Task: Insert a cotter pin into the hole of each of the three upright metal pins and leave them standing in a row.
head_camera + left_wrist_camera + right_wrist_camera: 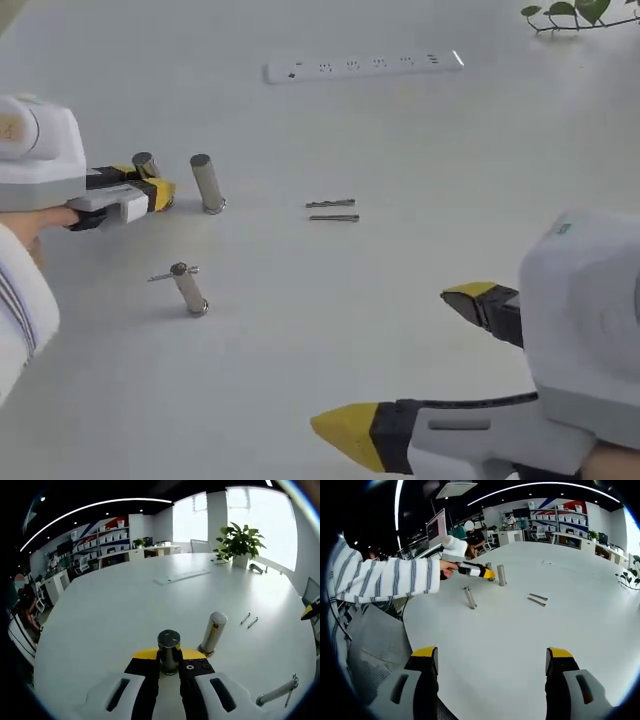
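Left gripper view: left gripper [170, 657] clamped on one upright pin [169, 641]; right gripper [492, 654] jaws wide apart, holding nothing.

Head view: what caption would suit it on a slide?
Left gripper grips an upright pin; the nearest pin already carries a cotter pin; two loose cotter pins wait.

White table [420, 130] carries a power strip [365, 66] at the far side, a potted plant [240, 542] far right, two loose cotter pins [331, 204] parallel mid-table, and three upright metal pins: far-left pin [145, 165], neighbour pin [207, 183] just beside it, near pin [188, 288] with an inserted cotter pin [165, 275] through its head.
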A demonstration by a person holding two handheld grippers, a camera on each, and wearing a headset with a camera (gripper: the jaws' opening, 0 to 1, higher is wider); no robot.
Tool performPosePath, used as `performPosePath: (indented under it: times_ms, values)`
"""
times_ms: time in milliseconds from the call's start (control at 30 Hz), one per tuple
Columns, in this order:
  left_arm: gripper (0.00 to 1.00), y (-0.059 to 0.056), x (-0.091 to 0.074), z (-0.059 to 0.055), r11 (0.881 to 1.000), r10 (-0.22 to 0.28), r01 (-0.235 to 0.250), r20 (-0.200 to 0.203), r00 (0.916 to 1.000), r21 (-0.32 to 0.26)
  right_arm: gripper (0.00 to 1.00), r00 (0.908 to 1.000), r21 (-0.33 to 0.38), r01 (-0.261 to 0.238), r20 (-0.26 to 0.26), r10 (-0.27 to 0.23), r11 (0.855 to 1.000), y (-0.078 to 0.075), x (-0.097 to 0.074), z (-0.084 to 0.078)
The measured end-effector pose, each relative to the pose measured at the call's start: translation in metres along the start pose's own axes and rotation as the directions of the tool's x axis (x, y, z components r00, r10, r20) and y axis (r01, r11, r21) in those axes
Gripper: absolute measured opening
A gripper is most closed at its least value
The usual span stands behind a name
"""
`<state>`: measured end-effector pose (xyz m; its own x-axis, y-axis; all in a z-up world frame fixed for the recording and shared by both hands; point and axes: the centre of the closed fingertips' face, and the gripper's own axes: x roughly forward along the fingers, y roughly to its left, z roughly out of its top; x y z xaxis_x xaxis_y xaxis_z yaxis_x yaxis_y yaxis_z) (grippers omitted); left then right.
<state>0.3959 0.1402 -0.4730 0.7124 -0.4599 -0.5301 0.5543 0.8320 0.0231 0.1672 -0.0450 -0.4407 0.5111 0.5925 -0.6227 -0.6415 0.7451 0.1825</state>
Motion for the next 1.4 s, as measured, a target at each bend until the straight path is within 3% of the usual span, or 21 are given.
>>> performPosePath:
  times_ms: [67,533,800,1000,1067,1133,1167,1400]
  values:
    - [0.1,0.0,-0.001,0.0,1.0,-0.001,0.001,-0.003,1.0,0.024,0.87,1.0,-0.002,-0.002,0.0,0.002,1.0,0.0,0.0,0.0]
    - [0.09,0.002,-0.004,-0.001,1.0,0.004,-0.004,-0.009,1.0,0.01,0.87,1.0,-0.016,0.002,0.007,-0.002,1.0,-0.002,0.0,0.002]
    - [0.09,0.001,-0.023,0.014,1.0,-0.014,0.014,0.023,0.9996,-0.011,0.87,1.0,-0.037,-0.008,-0.004,0.008,0.999,0.0,0.001,-0.001]
    - [0.09,-0.009,-0.046,0.024,1.0,0.001,-0.001,0.028,0.9996,0.007,0.87,0.9998,-0.039,-0.011,0.018,0.012,0.999,0.003,0.0,0.004]
    - [0.09,-0.014,-0.05,0.025,0.997,-0.007,0.01,0.036,0.9993,-0.079,0.87,0.9996,-0.038,-0.014,0.023,0.015,0.999,0.004,0.0,0.005]
    - [0.09,-0.015,-0.056,0.027,1.0,0.0,0.0,0.047,0.9989,0.004,0.87,0.9995,-0.043,-0.019,0.023,0.02,0.999,0.006,0.002,0.004]
    - [0.09,-0.019,-0.059,0.025,1.0,0.001,-0.002,0.03,0.9995,0.024,0.87,0.9996,-0.047,-0.023,0.018,0.024,0.999,0.007,0.003,0.002]
    - [0.09,-0.041,-0.073,0.024,1.0,-0.019,0.018,0.027,0.9995,0.024,0.88,0.9989,-0.054,-0.043,0.012,0.044,0.998,0.013,0.005,0.0]
